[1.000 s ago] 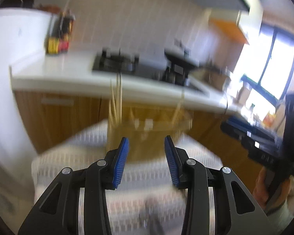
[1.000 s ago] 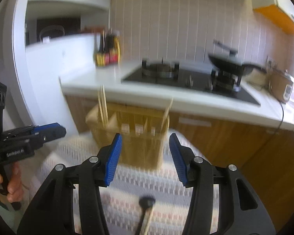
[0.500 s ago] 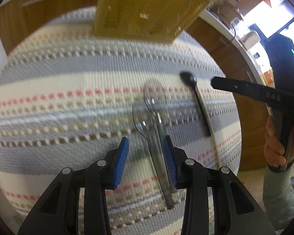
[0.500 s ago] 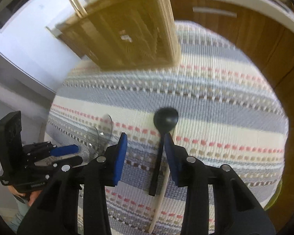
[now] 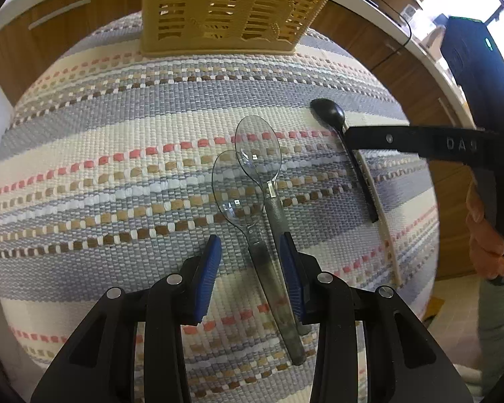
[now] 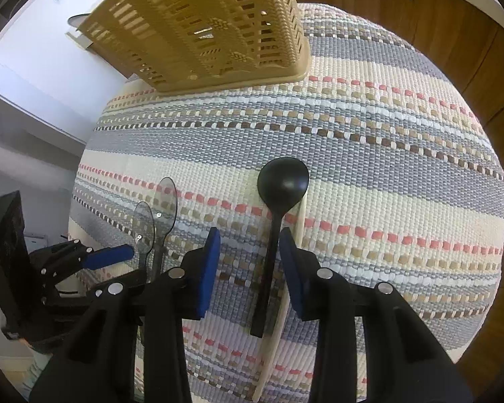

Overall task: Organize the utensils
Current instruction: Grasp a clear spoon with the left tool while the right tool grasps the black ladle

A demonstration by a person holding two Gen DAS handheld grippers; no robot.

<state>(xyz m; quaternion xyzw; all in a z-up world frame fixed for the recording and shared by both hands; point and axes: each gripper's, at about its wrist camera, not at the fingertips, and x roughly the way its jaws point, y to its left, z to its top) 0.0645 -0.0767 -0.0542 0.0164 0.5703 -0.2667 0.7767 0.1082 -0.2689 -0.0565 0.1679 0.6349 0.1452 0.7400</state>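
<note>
Two clear plastic spoons (image 5: 248, 181) lie side by side on a striped woven mat (image 5: 117, 174). My left gripper (image 5: 250, 258) is open with both handles between its blue pads. A black spoon (image 6: 279, 215) lies beside a pale chopstick (image 6: 279, 319). My right gripper (image 6: 248, 255) is open, with the black spoon's handle between its pads. The clear spoons also show in the right wrist view (image 6: 161, 215), and the black spoon in the left wrist view (image 5: 342, 141). A beige slotted utensil basket (image 5: 232, 3) stands at the mat's far edge.
Wooden cabinet fronts (image 6: 420, 10) and a white counter edge lie beyond the mat. The basket (image 6: 211, 23) holds chopsticks at its far left corner. A white wall panel (image 6: 43, 60) stands to the left.
Both grippers have tilted down from facing the kitchen to the mat and lowered. The left now straddles the clear spoon handles, the right the black spoon's handle.
</note>
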